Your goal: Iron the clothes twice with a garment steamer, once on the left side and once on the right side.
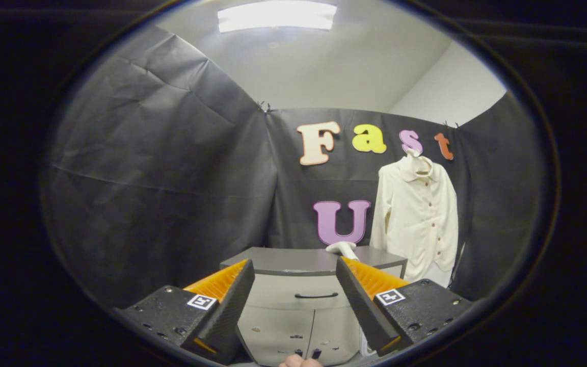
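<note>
Your gripper (296, 285) hangs in open air with its two fingers spread wide apart, nothing between them and nothing touching either one. Through the gap you look straight at a cabinet (303, 300) standing well beyond the fingertips, against the black cloth wall (161, 168) of the booth. The cabinet has a dark grey top (293, 260), a pale drawer front with a dark curved handle (316, 295) and two pale doors beneath it. On that top, towards the side of your right finger (362, 300), lies the white garment steamer (342, 248); just its rounded upper part peeks out above the finger's tip, so you cannot tell which way it is turned or how it rests. Past the cabinet's right end, a cream shirt (418, 219) hangs upright on a hanger (415, 155) in front of the cloth wall, its collar at the top, a row of small dark buttons down the middle and both sleeves hanging at its sides. The shirt is apart from the steamer and well clear of your fingers, beyond and to the right of the right one. Your left finger (227, 306) points at the cabinet's left corner. Low between the two fingers, close to the camera, a bit of a hand (299, 362) shows. Above the cloth, a white ceiling carries a lit light panel (277, 15).
</note>
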The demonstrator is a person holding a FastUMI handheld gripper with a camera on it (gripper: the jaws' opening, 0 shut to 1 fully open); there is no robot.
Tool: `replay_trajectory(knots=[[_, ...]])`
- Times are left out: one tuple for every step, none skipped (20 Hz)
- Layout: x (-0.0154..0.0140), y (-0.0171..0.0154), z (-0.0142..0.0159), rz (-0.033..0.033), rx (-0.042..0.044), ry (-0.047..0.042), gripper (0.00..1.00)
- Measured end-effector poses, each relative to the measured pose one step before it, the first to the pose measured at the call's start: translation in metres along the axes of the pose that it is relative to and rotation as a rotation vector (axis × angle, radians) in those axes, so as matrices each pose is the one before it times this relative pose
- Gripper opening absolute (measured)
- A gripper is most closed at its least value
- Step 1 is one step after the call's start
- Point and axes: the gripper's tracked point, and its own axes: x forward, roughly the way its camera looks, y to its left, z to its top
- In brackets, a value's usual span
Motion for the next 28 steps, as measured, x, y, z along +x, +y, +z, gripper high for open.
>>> replay_trajectory(knots=[[-0.00069,0.00033,0.00049,0.00043,-0.00038,0.00038,0.98],[0.00068,-0.00038,0.00088,-0.00111,-0.00086,-0.00469,0.98],[-0.00024,-0.00033,0.00082,0.00022,-0.00066,-0.00444,0.98],[-0.00028,0.00088,0.00036,0.00228,-0.00129,-0.00410,0.98],[-0.00002,0.00037,0.00030,0.00224,-0.00102,-0.00220,0.98],[0.00006,-0.00026,-0.00094,0.00182,-0.00177,-0.00018,0.98],[0.00059,-0.00035,-0.00119,0.00355,-0.00176,0.00426,0.98],[-0.00020,0.00033,-0.00085,0.00213,0.00237,0.00239,0.98],[0.00039,-0.00155,-0.00029,0.00013,0.00739,0.00413,0.98],[0.00144,0.00101,-0.00101,0.01161,0.01634,0.00145,0.98],[0.00251,0.00091,-0.00119,0.01186,0.01799,0.00787,0.98],[0.00205,-0.00206,-0.00356,0.00471,0.02437,0.01216,0.98],[0.00290,-0.00316,-0.00239,-0.00192,0.02769,0.01171,0.98],[0.00409,-0.00457,-0.00302,-0.00482,0.01772,0.01487,0.98],[0.00442,-0.00620,-0.00197,-0.01146,0.00355,0.00777,0.98],[0.00519,-0.00755,-0.00003,-0.01181,-0.00540,0.00178,0.98],[0.00634,-0.00517,-0.00024,-0.00674,-0.00740,-0.00078,0.98],[0.00650,-0.00638,-0.00020,-0.00999,-0.00731,-0.00324,0.97],[0.00680,-0.00457,0.00039,-0.00364,-0.00911,-0.00417,0.97],[0.00769,-0.00402,0.00021,-0.00310,-0.00907,-0.00582,0.97],[0.00705,-0.00413,0.00004,-0.00567,-0.00673,-0.00317,0.97],[0.00587,-0.00435,-0.00030,-0.00419,-0.00274,-0.00326,0.97],[0.00675,-0.00222,0.00230,-0.00133,-0.00180,-0.01039,0.97],[0.00739,-0.00197,0.00214,0.00029,-0.00664,-0.00927,0.97],[0.00801,-0.00257,0.00051,-0.00137,-0.01093,-0.00346,0.97],[0.00857,-0.00406,0.00045,-0.00445,-0.00999,-0.00488,0.97],[0.00908,-0.00349,0.00051,-0.00396,-0.00955,-0.00456,0.97],[0.00958,-0.00367,-0.00090,-0.00113,-0.01218,-0.00195,0.97]])
